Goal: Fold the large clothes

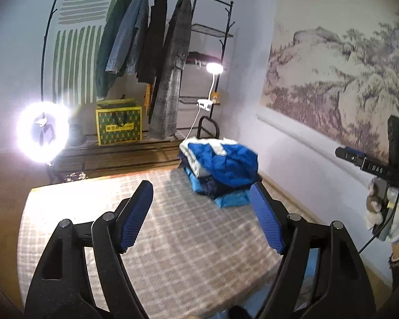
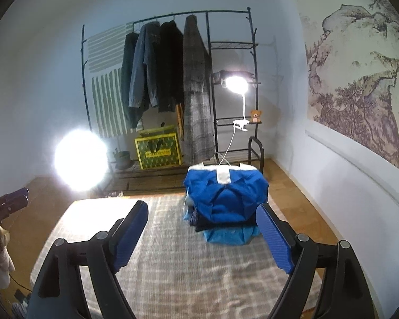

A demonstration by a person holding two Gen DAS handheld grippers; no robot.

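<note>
Folded clothes [image 2: 226, 202] stacked on checked bedcover [image 2: 173, 265] (both grippers [image 1: 200, 212] [image 2: 202, 235] spread, empty).

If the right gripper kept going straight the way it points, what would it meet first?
Most likely the plaid bed cover, since the open, empty right gripper tilts down toward it. A flatter path would reach the stack of folded clothes just right of centre; depth is unclear.

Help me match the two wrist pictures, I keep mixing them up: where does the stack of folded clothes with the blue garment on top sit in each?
Left wrist: the stack of folded clothes lies right of centre, at the far end of the checked cover, above the right finger.
Right wrist: the stack lies near the centre, between the fingertips and beyond them.
Shared landmark: the yellow-and-green bag under the clothes rack.
</note>
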